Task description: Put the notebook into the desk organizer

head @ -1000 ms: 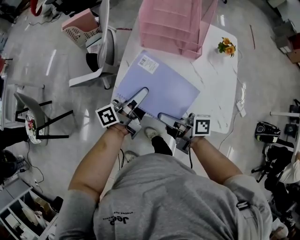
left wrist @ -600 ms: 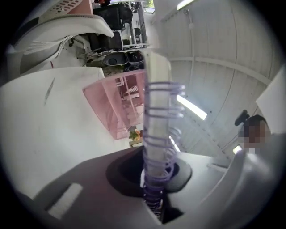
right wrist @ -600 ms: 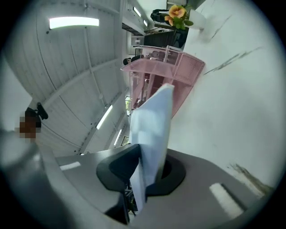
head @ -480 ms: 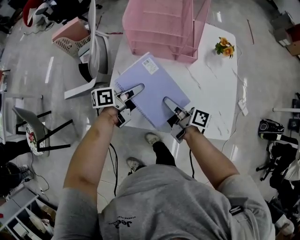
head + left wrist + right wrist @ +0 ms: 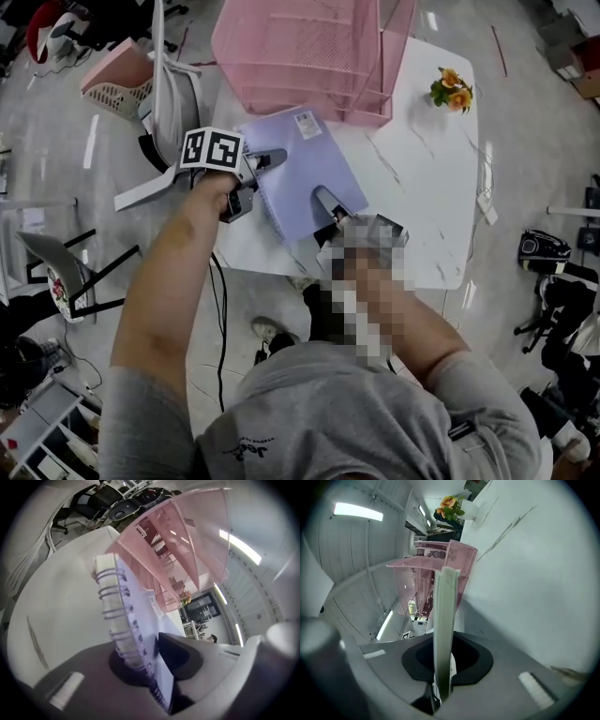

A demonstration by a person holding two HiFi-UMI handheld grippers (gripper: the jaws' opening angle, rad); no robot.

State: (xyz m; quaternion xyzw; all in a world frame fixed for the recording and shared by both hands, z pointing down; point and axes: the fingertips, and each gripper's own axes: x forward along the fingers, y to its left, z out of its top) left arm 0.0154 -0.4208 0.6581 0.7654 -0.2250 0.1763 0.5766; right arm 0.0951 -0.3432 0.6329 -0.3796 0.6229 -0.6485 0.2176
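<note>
Change since a second ago: the lilac spiral-bound notebook [image 5: 305, 173] has travelled across the white marble-look table [image 5: 427, 192] toward the pink wire-mesh desk organizer [image 5: 300, 47]. It sat well short of the desk organizer then; its labelled far corner now reaches the front of the lowest tray. Both grippers have moved the same way with it.
Notebook, place: above the table, just in front of the desk organizer, its far end at the tray's front and its long side pointing into it.
Notebook against the grippers: it spans the gap between them. Its spiral edge is at the left gripper [image 5: 272, 157] and its plain edge is at the right gripper [image 5: 323, 199], on the end away from the desk organizer.
Left gripper: its jaws are easing apart, with the wire binding and cover between them; both dark pads touch the notebook.
Right gripper: clenched on the notebook's thin page edge, which stands between its two pads and points at the desk organizer.
Flowers: a small orange bunch [image 5: 452, 92] stands on the table to the right of the desk organizer, apart from the notebook.
</note>
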